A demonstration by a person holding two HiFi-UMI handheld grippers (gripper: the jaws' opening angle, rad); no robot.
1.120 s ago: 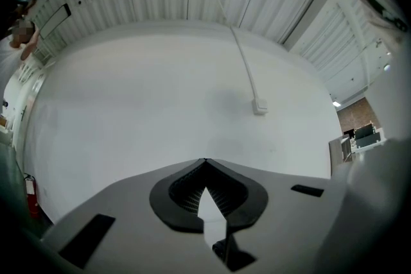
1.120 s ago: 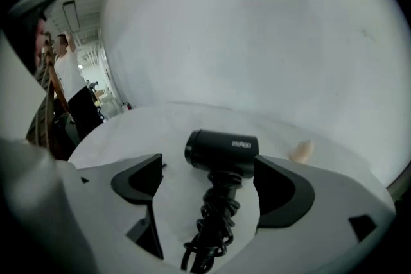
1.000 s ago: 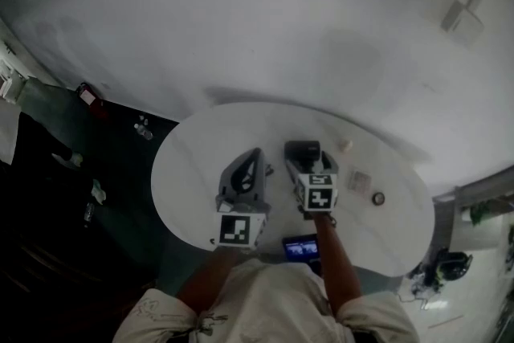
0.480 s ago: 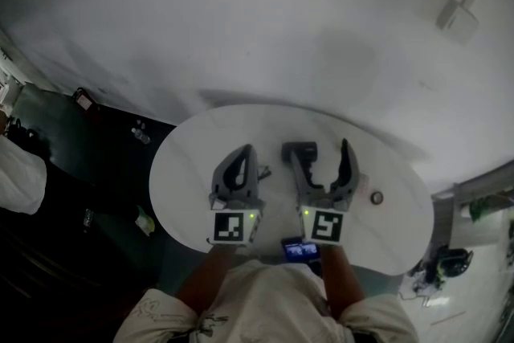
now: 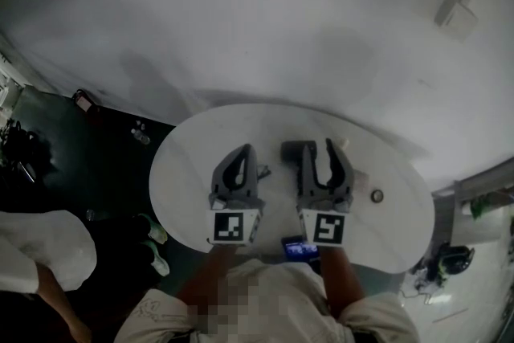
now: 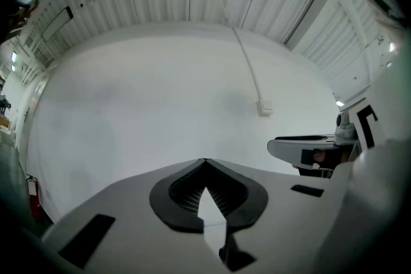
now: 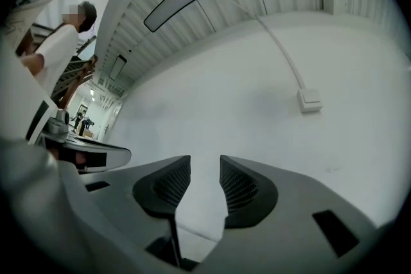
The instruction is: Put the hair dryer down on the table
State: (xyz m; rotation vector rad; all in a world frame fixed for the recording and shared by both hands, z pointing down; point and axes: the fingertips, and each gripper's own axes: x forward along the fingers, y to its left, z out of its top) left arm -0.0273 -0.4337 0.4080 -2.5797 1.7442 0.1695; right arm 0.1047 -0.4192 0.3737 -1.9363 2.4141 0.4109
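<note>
A dark hair dryer (image 5: pixel 294 150) lies on the round white table (image 5: pixel 185 173), just off the left fingertip of my right gripper (image 5: pixel 320 147). In the right gripper view my right gripper (image 7: pixel 205 160) has its jaws closing, with a narrow gap still between the ribbed pads (image 7: pixel 239 189); only the white wall shows through it and nothing is held. My left gripper (image 5: pixel 244 150) hovers over the table left of the dryer. The left gripper view shows my left gripper (image 6: pixel 205 162) with its tips touching and nothing between them.
A small ring-like object (image 5: pixel 377 196) lies on the table's right side. A phone with a lit screen (image 5: pixel 299 249) sits at the near edge. A person in white (image 5: pixel 40 253) stands on the dark floor at the lower left. A wall box (image 5: pixel 450 12) with a cable hangs behind.
One second ago the right gripper sat over the hair dryer. It then stood wide open beside it, and now its jaws have narrowed. The left gripper hardly moved. A person came nearer at the lower left.
</note>
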